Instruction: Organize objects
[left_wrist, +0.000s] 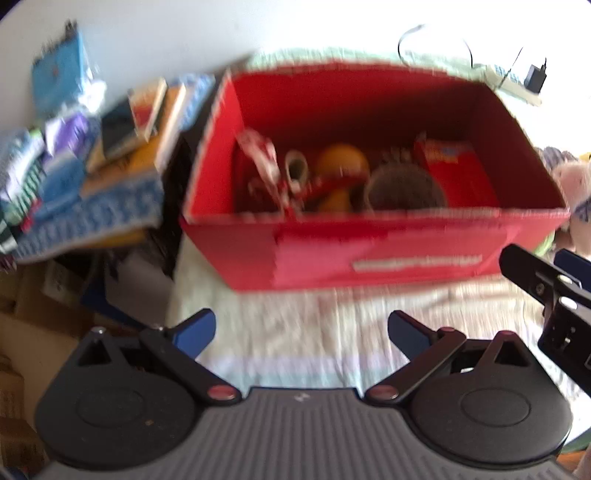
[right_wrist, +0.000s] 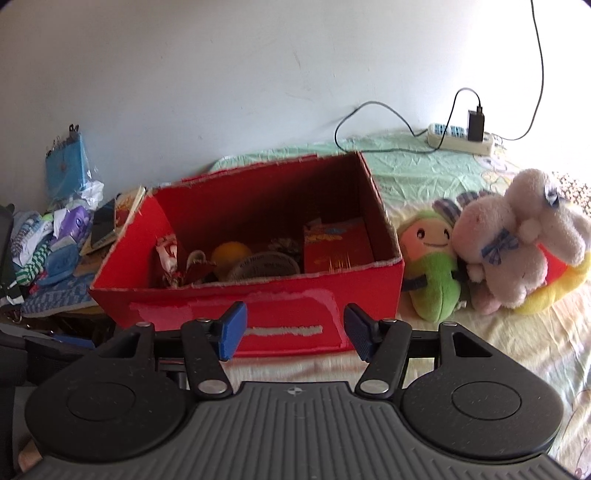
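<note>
A red open box (left_wrist: 369, 254) (right_wrist: 258, 314) stands on the bed. It holds a yellow ball (left_wrist: 341, 158) (right_wrist: 231, 253), a red packet (left_wrist: 454, 173) (right_wrist: 338, 245), a round tub (left_wrist: 404, 188) (right_wrist: 264, 267) and red-white wrappers (left_wrist: 262, 155). To the right of the box lie a green plush (right_wrist: 432, 269), a pink plush rabbit (right_wrist: 517, 240) and a yellow plush (right_wrist: 557, 284). My left gripper (left_wrist: 301, 332) hangs open and empty in front of the box. My right gripper (right_wrist: 293, 328) is open and empty near the box's front wall; part of it shows as black in the left wrist view (left_wrist: 546, 291).
A cluttered side table (left_wrist: 85, 218) with books (left_wrist: 147, 122), clothes and a blue notebook (right_wrist: 66, 166) stands left of the box. A power strip (right_wrist: 458, 138) with a charger and cables lies at the back of the bed (right_wrist: 517, 350) by the wall.
</note>
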